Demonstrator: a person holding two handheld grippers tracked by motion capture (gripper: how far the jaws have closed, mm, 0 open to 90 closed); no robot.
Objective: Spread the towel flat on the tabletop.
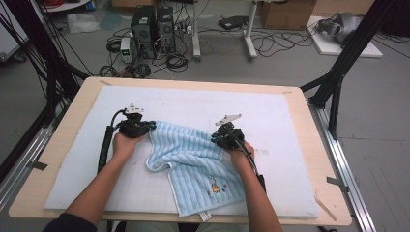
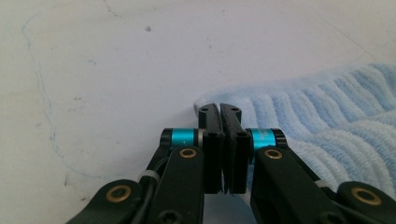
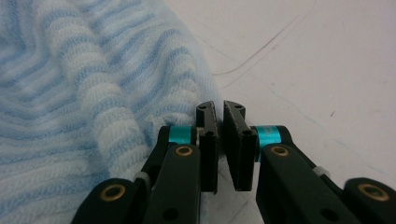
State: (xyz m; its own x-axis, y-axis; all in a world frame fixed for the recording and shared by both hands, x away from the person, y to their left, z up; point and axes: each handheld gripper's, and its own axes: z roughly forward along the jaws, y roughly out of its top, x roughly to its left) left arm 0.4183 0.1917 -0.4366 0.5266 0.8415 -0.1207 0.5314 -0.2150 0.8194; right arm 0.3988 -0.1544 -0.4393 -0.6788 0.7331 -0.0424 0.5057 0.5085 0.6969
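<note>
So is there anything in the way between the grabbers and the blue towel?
No, nothing visible is. The left gripper sits shut right at the corner of the blue towel, and the right gripper is shut against its other edge. Whether either really pinches cloth is hard to tell. Around them is bare white mat.

One blue towel on one white mat, on one wooden table. Two grippers: left gripper, right gripper, one per hand, so two hands. Two grey plates, one atop each gripper. On the towel, one small cartoon print and one tag at the hem. On the floor behind: two black computer towers, one cardboard box.
</note>
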